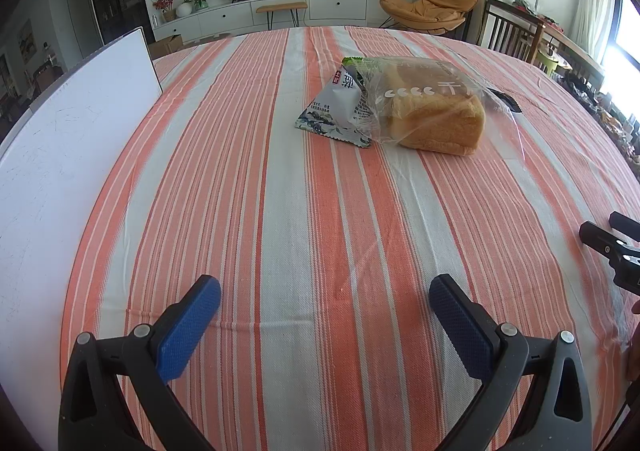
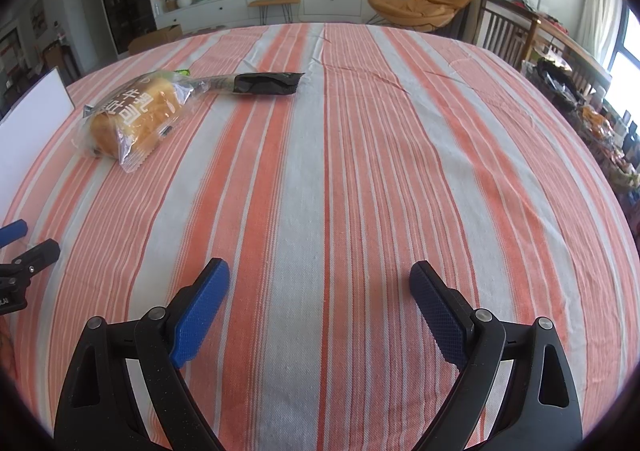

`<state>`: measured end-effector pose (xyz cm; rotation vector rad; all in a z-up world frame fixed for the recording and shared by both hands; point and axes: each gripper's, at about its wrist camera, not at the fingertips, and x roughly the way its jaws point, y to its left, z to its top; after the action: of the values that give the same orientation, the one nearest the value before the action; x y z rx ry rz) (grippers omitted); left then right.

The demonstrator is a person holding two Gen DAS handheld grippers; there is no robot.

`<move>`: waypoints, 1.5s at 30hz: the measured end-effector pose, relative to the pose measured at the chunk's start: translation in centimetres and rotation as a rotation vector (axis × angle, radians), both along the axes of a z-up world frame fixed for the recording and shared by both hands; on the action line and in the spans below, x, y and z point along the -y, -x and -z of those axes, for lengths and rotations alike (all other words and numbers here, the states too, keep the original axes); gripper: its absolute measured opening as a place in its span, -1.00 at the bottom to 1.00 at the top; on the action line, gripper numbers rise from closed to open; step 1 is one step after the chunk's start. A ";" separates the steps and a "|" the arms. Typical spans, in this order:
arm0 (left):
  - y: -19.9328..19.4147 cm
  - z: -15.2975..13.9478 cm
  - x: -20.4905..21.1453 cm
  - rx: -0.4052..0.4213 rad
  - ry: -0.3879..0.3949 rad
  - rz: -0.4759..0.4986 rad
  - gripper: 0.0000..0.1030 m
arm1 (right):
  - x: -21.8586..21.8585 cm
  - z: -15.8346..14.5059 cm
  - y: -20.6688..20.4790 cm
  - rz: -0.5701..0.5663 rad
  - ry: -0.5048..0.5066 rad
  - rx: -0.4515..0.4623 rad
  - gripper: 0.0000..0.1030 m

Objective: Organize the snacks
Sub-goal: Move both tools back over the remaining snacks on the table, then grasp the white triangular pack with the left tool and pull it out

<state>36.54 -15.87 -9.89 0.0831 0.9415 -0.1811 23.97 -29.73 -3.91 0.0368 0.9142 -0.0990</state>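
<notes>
Bread loaf (image 1: 434, 119) in a clear bag, lying on the striped tablecloth (image 1: 304, 235) toward its far side. A blue-and-white snack packet (image 1: 334, 113) leans against the bag's left side; a dark packet (image 2: 266, 83) lies just beyond it. White board (image 1: 72, 139) along the table's left edge. Left gripper (image 1: 325, 325) and right gripper (image 2: 319, 311) hover over bare cloth near the front, well apart from the snacks, fingers spread wide and holding nothing.

Left tongs (image 1: 325, 295) gaping wide, right tongs (image 2: 319, 279) likewise — both empty
</notes>
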 end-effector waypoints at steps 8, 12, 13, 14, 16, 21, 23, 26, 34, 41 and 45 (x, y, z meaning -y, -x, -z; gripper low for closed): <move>-0.1 0.1 0.2 0.000 0.000 0.000 1.00 | 0.0 0.0 0.0 0.000 0.000 0.000 0.81; 0.2 0.0 -0.4 -0.002 0.009 0.002 1.00 | 0.0 0.0 0.0 0.000 -0.001 0.000 0.81; 0.2 0.0 -0.5 -0.006 0.010 0.010 1.00 | 0.0 0.0 0.0 0.000 -0.001 0.000 0.81; 0.0 0.0 -0.7 -0.018 0.010 0.022 1.00 | 0.0 0.0 0.0 0.000 -0.001 0.000 0.82; -0.5 -0.3 -1.4 -0.033 0.037 0.037 1.00 | 0.0 0.0 0.0 0.000 -0.001 0.000 0.82; -4.4 -1.1 -1.5 -0.083 0.051 0.073 0.99 | 0.0 0.0 0.0 0.000 -0.002 0.001 0.82; -5.9 -0.8 -0.3 -0.083 -0.020 0.129 1.00 | 0.0 0.0 0.0 0.000 -0.001 0.001 0.82; -8.5 -0.8 0.8 -0.078 -0.013 0.149 0.99 | 0.0 0.0 0.0 0.000 -0.002 0.001 0.82; -12.1 -1.2 2.5 -0.006 0.008 0.162 0.46 | 0.0 -0.1 0.1 0.000 -0.002 0.001 0.83; -8.1 -2.2 0.0 0.034 -0.005 0.157 -0.16 | 0.0 -0.1 0.1 0.000 -0.002 0.001 0.83; -3.3 -2.1 -2.2 -0.003 0.018 0.123 -0.16 | 0.0 -0.1 0.1 0.000 -0.002 0.001 0.83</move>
<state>39.86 -13.69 -7.74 0.1247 0.9377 -0.3036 23.89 -29.78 -3.84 0.0390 0.9128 -0.0977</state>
